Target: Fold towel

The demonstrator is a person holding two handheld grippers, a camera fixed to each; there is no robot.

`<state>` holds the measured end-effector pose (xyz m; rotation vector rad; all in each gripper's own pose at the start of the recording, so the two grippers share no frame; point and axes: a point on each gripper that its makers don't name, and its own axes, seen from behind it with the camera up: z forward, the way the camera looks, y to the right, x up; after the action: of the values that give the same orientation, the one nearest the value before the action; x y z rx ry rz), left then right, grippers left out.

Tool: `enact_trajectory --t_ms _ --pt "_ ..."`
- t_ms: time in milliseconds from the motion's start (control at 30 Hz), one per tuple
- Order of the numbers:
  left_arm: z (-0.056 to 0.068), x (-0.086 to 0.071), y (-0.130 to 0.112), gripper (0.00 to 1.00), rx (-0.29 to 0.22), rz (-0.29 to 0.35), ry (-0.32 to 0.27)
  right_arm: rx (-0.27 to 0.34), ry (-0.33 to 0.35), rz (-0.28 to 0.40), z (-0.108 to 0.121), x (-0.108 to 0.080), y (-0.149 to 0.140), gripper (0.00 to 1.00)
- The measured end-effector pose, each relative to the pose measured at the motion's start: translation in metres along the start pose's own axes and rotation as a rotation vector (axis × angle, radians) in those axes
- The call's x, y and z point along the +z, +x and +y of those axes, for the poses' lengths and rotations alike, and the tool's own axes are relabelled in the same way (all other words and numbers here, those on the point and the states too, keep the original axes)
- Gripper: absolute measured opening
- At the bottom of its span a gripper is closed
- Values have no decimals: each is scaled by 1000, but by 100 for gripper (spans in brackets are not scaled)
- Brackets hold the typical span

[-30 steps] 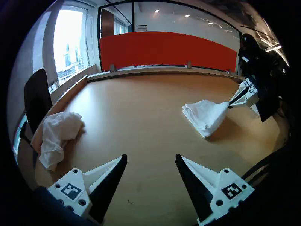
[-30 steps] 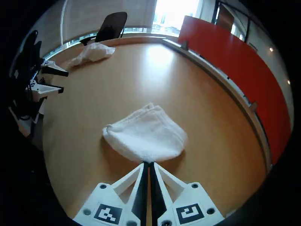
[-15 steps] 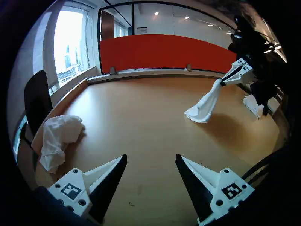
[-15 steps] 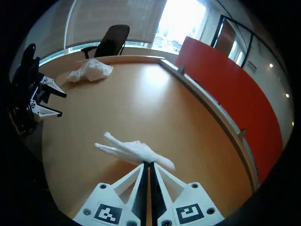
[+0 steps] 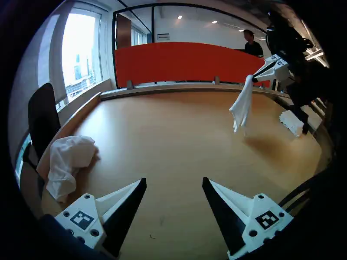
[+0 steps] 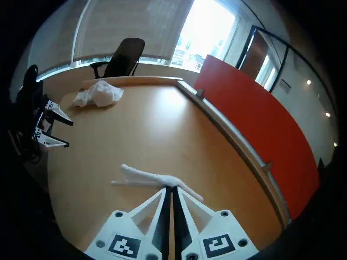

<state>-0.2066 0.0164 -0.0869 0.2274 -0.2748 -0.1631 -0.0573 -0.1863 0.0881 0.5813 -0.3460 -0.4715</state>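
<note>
A white folded towel point(image 5: 241, 106) hangs in the air above the wooden table point(image 5: 173, 130), clear of the top. My right gripper point(image 5: 255, 78) is shut on its upper corner, at the far right of the left gripper view. From the right gripper view the same towel point(image 6: 147, 178) dangles just past my shut right gripper point(image 6: 172, 189). My left gripper point(image 5: 173, 184) is open over the near table edge with nothing between its fingers; across the table it shows as the left gripper point(image 6: 65, 132).
A crumpled white towel point(image 5: 67, 160) lies at the table's left edge beside a black office chair point(image 5: 42, 115). A folded white cloth point(image 5: 292, 122) rests at the far right. A red divider point(image 5: 191, 60) runs along the back, with a person point(image 5: 250, 41) behind it.
My right gripper has lifted the towel off the table, from lying flat to hanging free. The left gripper has stayed put.
</note>
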Motion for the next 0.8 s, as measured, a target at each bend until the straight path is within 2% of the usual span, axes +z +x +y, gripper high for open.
enact_trajectory --t_ms 400,800 --pt "0 2 1 96 0 -2 -8 29 -37 -7 30 -14 -9 3" --pt "3 7 6 96 -5 -3 -12 63 -79 -33 65 -41 -35 3"
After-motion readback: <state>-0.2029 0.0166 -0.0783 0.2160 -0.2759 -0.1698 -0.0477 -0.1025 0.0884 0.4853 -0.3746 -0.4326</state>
